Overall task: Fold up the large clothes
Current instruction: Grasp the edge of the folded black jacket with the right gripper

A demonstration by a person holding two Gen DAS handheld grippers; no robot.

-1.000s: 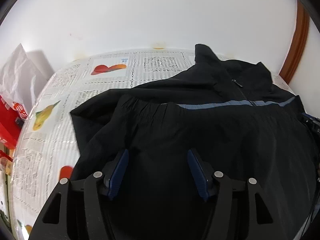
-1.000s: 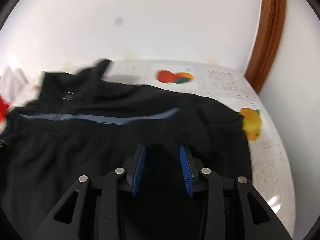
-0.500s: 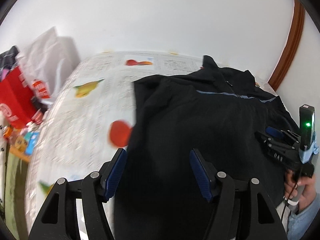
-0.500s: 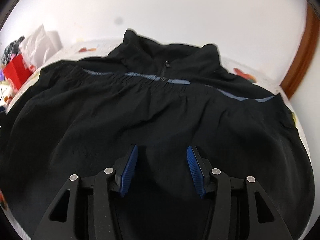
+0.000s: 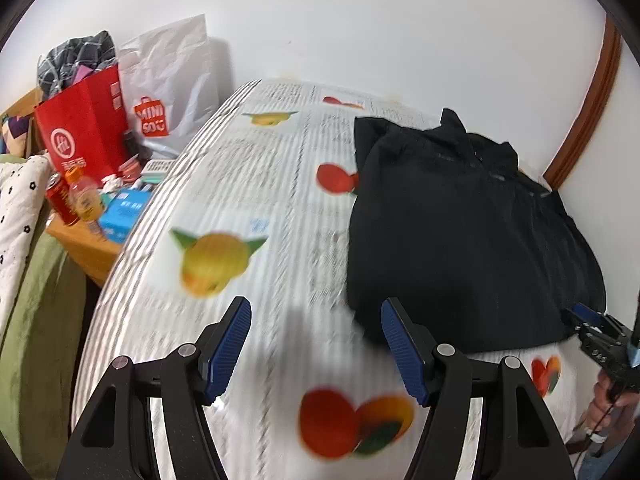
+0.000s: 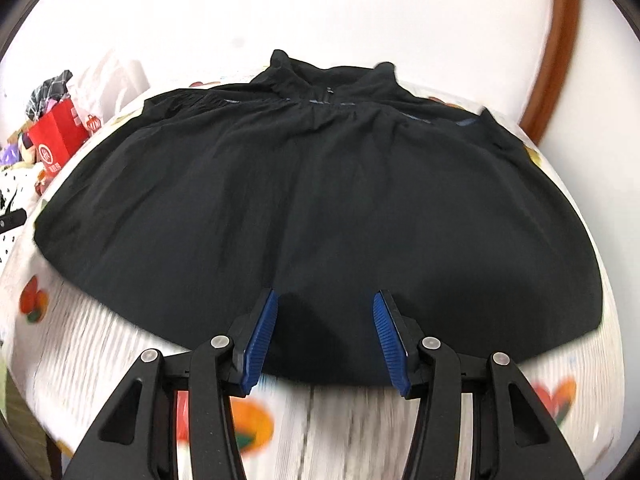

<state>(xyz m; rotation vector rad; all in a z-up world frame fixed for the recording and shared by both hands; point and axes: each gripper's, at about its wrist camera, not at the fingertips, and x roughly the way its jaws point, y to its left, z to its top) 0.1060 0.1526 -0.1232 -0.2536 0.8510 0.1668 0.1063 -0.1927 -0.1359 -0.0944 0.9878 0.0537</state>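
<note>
A black jacket (image 6: 320, 208) lies folded on a bed with a fruit-print sheet (image 5: 248, 208), its collar toward the wall. It also shows in the left wrist view (image 5: 460, 232), on the right side of the bed. My left gripper (image 5: 316, 344) is open and empty over bare sheet, to the left of the jacket's near edge. My right gripper (image 6: 324, 332) is open and empty above the jacket's near hem; it also shows at the left wrist view's right edge (image 5: 596, 332).
A red paper bag (image 5: 84, 128) and a white bag (image 5: 172, 88) stand left of the bed on a cluttered wooden stand (image 5: 92, 240) with cans and boxes. A white wall is behind the bed. A brown wooden frame (image 5: 588, 92) runs up the right.
Both grippers have pulled back from the jacket toward the near edge of the bed. The left one has swung left, off the cloth and over bare sheet. Both stay open.
</note>
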